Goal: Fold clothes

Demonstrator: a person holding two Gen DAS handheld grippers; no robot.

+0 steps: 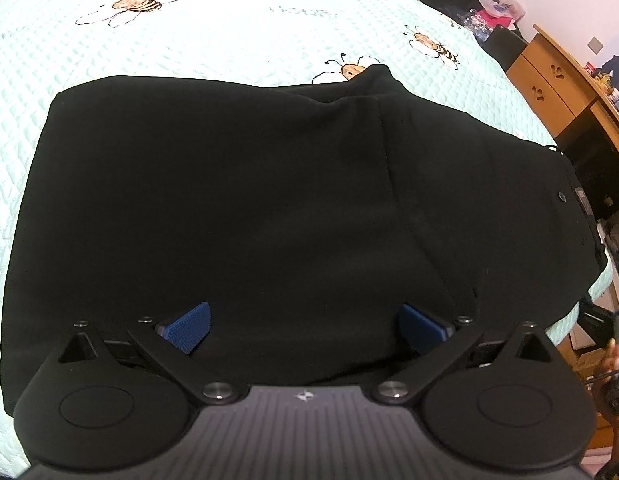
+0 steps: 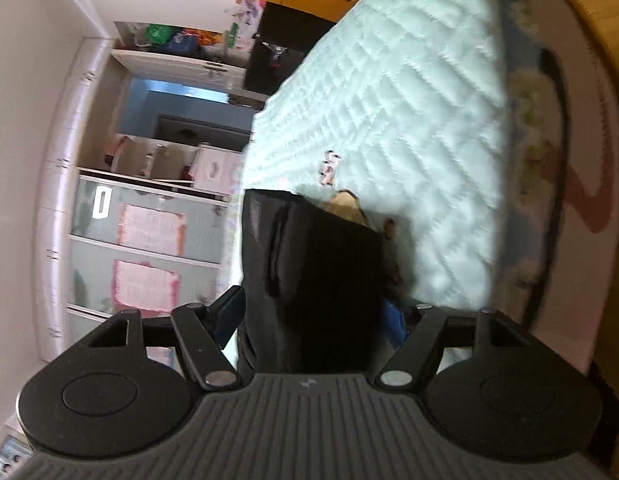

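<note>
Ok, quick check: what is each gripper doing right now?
Left gripper: open, fingers spread above the black garment, holding nothing.
Right gripper: fingers either side of a bunch of the black garment; a firm grip cannot be told.

A folded garment (image 1: pixel 237 200) lies spread on a quilted bedspread (image 1: pixel 213 40) that covers the bed. The left claw (image 1: pixel 305 328) sits over the garment's near edge, its two fingers set wide apart with cloth beneath and between them. Printed bees lie on the bedspread beyond the garment's far edge, one partly hidden under it (image 1: pixel 351 70). To the right of the bed stands a wooden drawer unit (image 1: pixel 549 80). In the right wrist view, which is turned on its side, the right claw (image 2: pixel 313 320) has a thick fold of the garment (image 2: pixel 309 272) between its fingers, at the edge of the bedspread (image 2: pixel 409 100). A wardrobe (image 2: pixel 141 220) stands beyond the bed.
</note>
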